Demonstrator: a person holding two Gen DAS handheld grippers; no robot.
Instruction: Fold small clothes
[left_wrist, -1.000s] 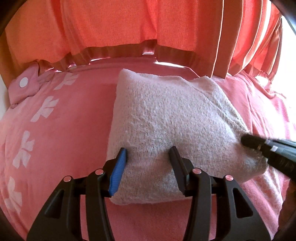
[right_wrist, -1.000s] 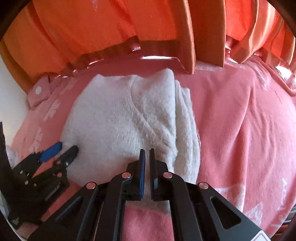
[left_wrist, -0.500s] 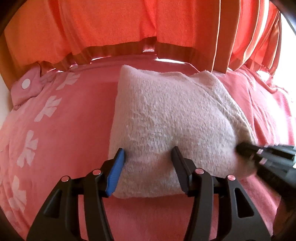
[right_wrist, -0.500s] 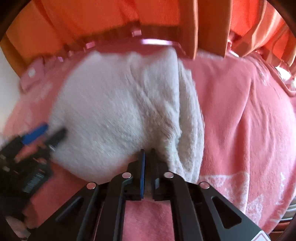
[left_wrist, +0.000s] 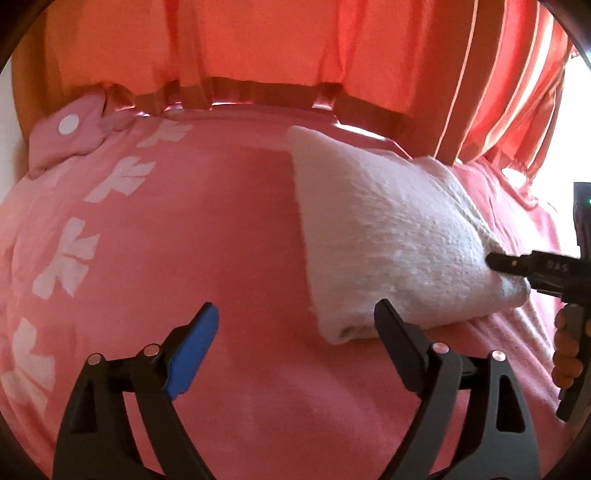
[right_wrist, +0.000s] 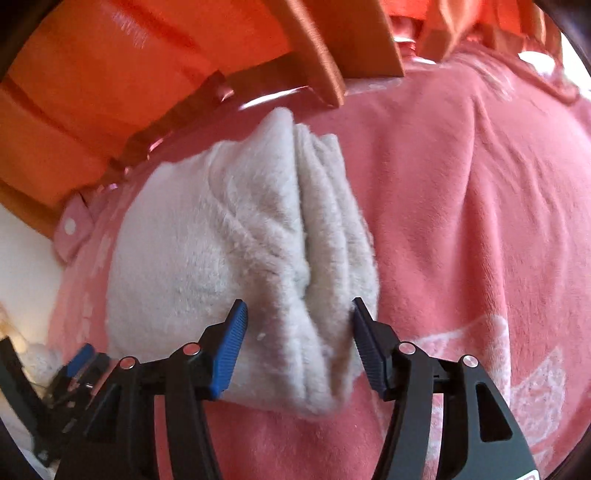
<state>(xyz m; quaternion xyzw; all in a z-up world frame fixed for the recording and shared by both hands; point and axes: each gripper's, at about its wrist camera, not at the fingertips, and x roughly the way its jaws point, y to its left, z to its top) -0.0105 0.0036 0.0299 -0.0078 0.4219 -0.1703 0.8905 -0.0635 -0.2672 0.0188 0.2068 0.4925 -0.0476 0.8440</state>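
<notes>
The white fleece garment (left_wrist: 399, 236) lies folded into a thick packet on the pink blanket (left_wrist: 207, 229) of the bed, near the far edge where the orange curtain (left_wrist: 258, 48) hangs. In the left wrist view it lies to the right of centre; in the right wrist view it is just in front of the fingers.

The left gripper (left_wrist: 295, 343) is released, its jaws wide apart over bare blanket, and only its right finger is just beside the near left corner of the packet. The right gripper (right_wrist: 297, 341) is also released: its two fingers stand on both sides of the near end of the packet (right_wrist: 258, 266), where the stacked layers show, and I cannot tell if they touch the cloth.

The fold looks almost finished, so I judge the step in hand to be letting go and tidying. To do it well, the right gripper should draw back straight toward the near side and a little upward, so the fingers do not catch the soft pile and pull the top layer open. The layers on the right side look loose and may spread. The left gripper could press lightly on the near left corner to keep the packet in place
</notes>
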